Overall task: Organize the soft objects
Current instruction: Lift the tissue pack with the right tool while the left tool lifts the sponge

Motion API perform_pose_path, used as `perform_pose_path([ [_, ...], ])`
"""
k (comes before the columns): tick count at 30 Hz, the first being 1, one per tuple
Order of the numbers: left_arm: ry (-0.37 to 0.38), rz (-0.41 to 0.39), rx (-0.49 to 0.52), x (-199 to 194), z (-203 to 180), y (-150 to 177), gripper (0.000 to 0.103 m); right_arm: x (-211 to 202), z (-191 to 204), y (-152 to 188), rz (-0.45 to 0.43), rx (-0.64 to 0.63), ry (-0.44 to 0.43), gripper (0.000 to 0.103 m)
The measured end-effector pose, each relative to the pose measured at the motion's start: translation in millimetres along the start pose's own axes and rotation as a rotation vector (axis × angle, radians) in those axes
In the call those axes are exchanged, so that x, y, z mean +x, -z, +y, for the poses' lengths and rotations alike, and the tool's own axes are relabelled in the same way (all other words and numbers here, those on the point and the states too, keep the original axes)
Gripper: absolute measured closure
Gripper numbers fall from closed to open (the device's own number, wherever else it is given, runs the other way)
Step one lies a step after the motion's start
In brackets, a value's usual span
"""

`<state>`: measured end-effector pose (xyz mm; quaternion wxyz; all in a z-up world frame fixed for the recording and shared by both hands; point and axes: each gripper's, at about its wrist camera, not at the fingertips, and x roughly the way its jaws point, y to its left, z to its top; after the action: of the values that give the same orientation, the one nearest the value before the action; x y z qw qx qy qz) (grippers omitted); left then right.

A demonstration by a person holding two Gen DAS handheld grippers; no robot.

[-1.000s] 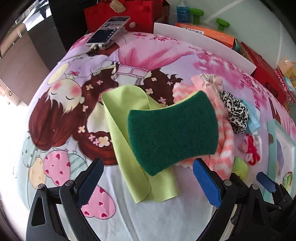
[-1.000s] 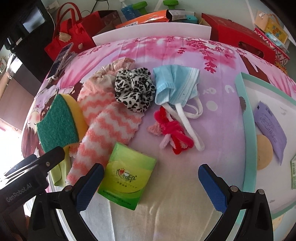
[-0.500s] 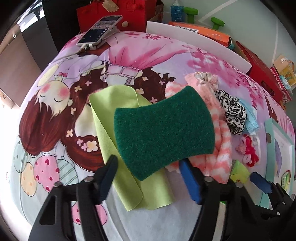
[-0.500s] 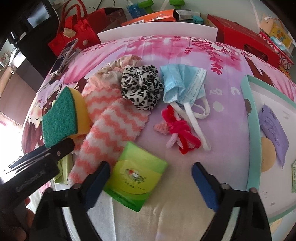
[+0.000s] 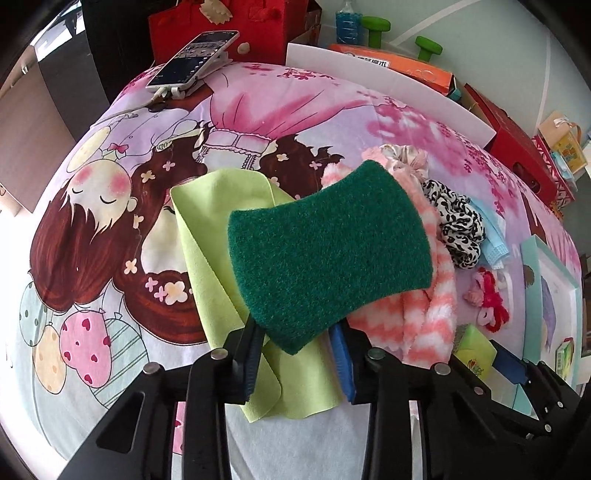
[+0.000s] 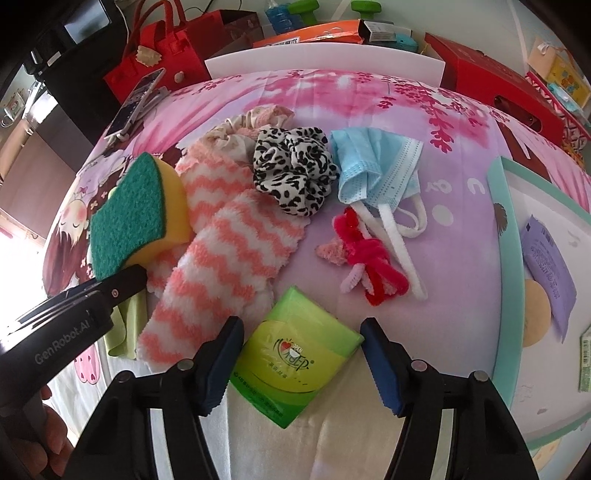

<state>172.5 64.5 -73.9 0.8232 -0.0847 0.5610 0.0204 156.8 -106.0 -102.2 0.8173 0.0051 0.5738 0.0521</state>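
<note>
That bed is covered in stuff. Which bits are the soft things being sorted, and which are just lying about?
Being sorted:
sponge
striped fuzzy sock
leopard scrunchie
face mask
tissue pack
green cloth
pipe cleaners

Lying about:
phone
red bag
red box
green dumbbells

A cartoon-print sheet covers the bed. A pale wall fills the upper right (a thin white line crosses it). Dark furniture stands upper left; glare whitens the left edge.
</note>
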Motion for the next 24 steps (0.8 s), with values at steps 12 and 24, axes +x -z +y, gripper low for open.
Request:
perform_pose_path([
  [12, 0.062, -0.079, -0.022, -27, 1, -6, 0.069, -15, -6, 1, -0.037, 0.0, -0.008, 0.036],
  [24, 0.077, -0.189, 0.005, -66, -11, -9, 0.069, -45, -18, -4, -0.122, 0.023, 0.016, 0.036],
])
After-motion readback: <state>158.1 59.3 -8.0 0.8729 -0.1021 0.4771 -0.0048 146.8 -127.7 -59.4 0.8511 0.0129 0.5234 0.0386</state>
